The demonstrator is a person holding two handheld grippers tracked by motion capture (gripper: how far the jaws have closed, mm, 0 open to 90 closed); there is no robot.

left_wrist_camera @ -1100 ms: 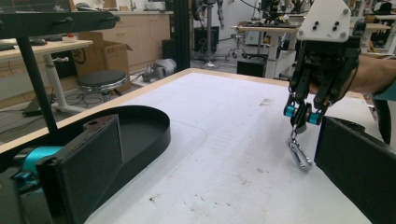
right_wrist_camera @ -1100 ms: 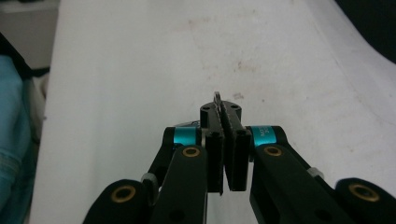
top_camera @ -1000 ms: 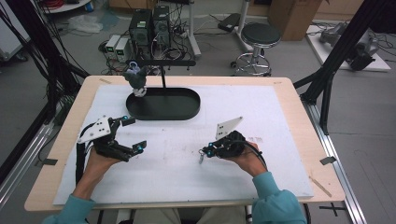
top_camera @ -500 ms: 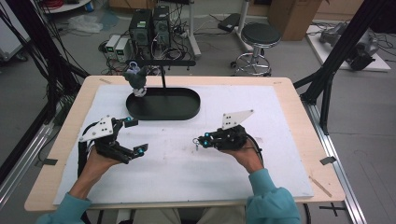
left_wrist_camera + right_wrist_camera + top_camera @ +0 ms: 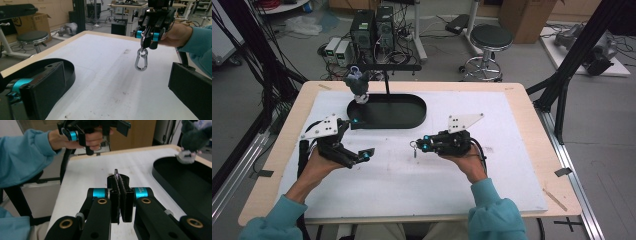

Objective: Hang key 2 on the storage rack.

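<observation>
At the left of the high view, the left gripper (image 5: 357,152) is hovering over the white mat (image 5: 402,180) on the worktop (image 5: 522,100), held in the person's left hand (image 5: 314,167). Its fingers (image 5: 42,87) are standing wide apart with nothing between them, and one of them is sitting just in front of the black tray (image 5: 412,112). The tray is lying at the far side of the mat, and a dark stand is rising from behind it with a grey toy (image 5: 357,82) hanging over the tray's left end.

Toward the middle, a silver carabiner (image 5: 141,60) is dangling clear of the mat, between the two grippers. It is hanging by its top ring from the right gripper (image 5: 424,145), whose fingers (image 5: 122,200) are pressing tightly together on that ring. The clip itself is hanging straight down below the fingertips, with its shadow falling on the mat beneath.

At the right, the person's right hand (image 5: 464,160) is holding that gripper roughly level, pointing left toward the other gripper, well apart from it.
</observation>
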